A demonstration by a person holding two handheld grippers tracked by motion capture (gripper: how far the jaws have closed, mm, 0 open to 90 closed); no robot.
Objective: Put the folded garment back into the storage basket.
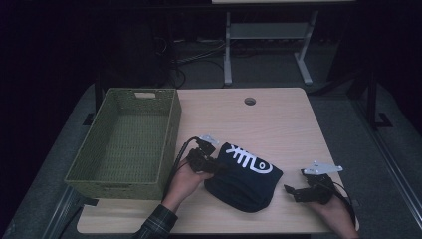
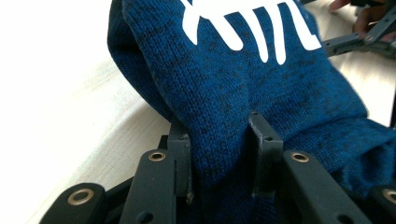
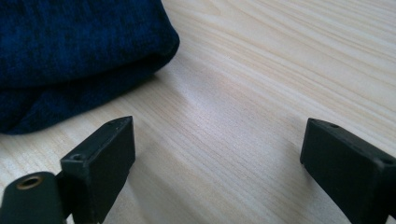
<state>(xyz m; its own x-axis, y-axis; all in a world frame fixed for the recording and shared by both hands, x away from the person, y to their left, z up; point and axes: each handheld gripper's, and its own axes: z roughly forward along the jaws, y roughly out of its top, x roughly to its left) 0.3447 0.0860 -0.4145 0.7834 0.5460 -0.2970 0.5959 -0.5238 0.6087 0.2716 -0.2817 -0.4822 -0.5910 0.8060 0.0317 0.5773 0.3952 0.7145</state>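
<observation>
A folded dark blue knit garment (image 1: 244, 178) with a white fish-bone print lies on the wooden table (image 1: 278, 124) near its front edge. My left gripper (image 1: 211, 167) is shut on the garment's left edge; in the left gripper view the knit (image 2: 243, 93) bunches between the two black jaws, with the left gripper (image 2: 220, 158) pinching a fold. My right gripper (image 1: 294, 191) rests low at the garment's right, open, a short way from the cloth. In the right gripper view the right gripper (image 3: 217, 154) holds only bare wood between its jaws, and the garment (image 3: 70, 51) lies at upper left.
A green woven basket (image 1: 171, 129) stands empty on the left part of the table, close to my left hand. A round cable hole (image 1: 250, 101) sits near the table's far edge. Beyond the table stand a white desk frame (image 1: 268, 45) and cables on the floor.
</observation>
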